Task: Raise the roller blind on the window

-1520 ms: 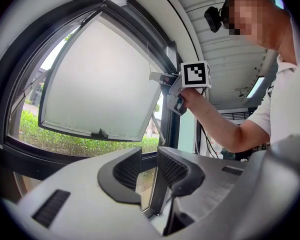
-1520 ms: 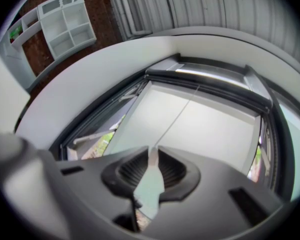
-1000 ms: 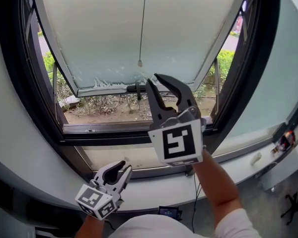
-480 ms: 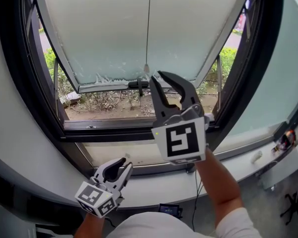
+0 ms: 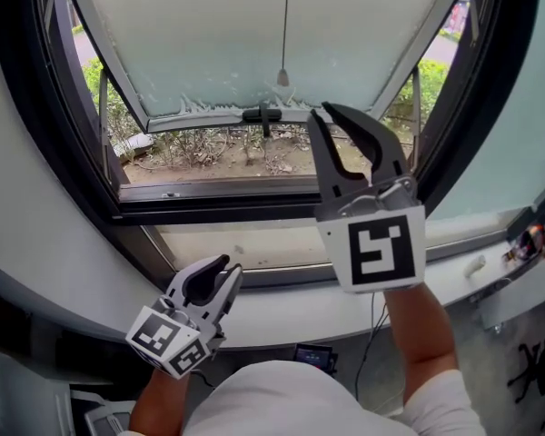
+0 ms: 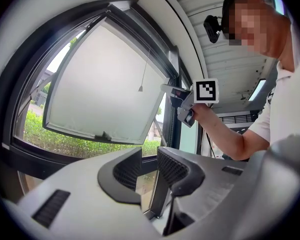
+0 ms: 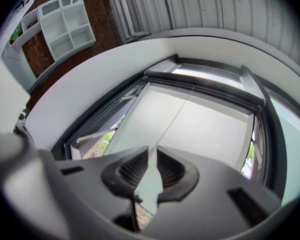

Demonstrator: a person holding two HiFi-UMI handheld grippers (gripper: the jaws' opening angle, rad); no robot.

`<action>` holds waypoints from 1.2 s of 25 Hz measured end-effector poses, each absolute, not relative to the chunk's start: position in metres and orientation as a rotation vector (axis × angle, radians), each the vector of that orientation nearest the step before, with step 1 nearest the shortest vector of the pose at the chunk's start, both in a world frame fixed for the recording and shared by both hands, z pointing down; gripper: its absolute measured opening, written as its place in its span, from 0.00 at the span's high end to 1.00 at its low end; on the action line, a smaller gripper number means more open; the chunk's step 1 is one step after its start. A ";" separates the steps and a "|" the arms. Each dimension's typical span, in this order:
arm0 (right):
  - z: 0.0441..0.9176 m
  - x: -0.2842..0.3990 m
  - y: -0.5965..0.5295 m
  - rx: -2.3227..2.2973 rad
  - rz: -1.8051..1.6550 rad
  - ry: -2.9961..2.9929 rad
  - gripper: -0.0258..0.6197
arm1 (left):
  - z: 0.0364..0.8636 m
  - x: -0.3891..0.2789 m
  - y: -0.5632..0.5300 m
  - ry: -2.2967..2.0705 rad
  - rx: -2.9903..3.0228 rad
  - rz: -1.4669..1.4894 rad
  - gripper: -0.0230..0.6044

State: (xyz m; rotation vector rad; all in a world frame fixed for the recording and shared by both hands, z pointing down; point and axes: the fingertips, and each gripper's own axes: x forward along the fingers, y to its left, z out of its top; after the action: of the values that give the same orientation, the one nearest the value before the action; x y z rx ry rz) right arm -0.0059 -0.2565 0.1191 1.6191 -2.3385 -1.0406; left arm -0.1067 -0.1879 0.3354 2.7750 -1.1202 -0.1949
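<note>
Window (image 5: pixel 254 189) backdrop: right gripper (image 5: pixel 320 112) shifted right of pull cord (image 5: pixel 282 77), jaws slightly apart, empty; left gripper (image 5: pixel 227 266) jaws open, idle; cord grab pending.

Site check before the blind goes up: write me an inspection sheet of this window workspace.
surface: white ledge under the dark window frame.
job's things: pull cord hangs free before the pale tilted pane; no separate blind made out.
clutter: small white piece on the ledge, right.
grippers: left gripper open, empty; right gripper jaws narrowly apart, empty, apart from the cord.
cables: thin cable below the ledge.
surroundings: shrubs and bare ground outside.
</note>
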 end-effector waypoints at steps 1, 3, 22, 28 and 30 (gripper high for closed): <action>0.122 -0.004 -0.253 1.622 -1.032 -2.346 0.87 | 0.335 -0.108 -0.187 -1.121 2.771 -0.202 0.79; 0.127 0.001 -0.247 1.632 -1.018 -2.352 0.87 | 0.334 -0.111 -0.185 -1.125 2.763 -0.217 0.79; 0.218 0.032 -0.214 1.669 -0.675 -2.424 0.87 | 0.327 -0.141 -0.172 -1.217 2.703 -0.327 0.79; 0.261 0.036 -0.215 1.671 -0.473 -2.447 0.87 | 0.341 -0.142 -0.170 -1.198 2.684 -0.292 0.79; 0.274 0.036 -0.214 1.668 -0.424 -2.446 0.87 | 0.346 -0.143 -0.170 -1.193 2.677 -0.279 0.79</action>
State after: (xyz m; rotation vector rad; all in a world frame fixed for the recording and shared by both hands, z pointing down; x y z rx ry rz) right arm 0.0357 -0.2144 0.2740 1.6680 -2.4460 -0.4236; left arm -0.1427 -0.1698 0.3462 2.6765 -1.1925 -0.2792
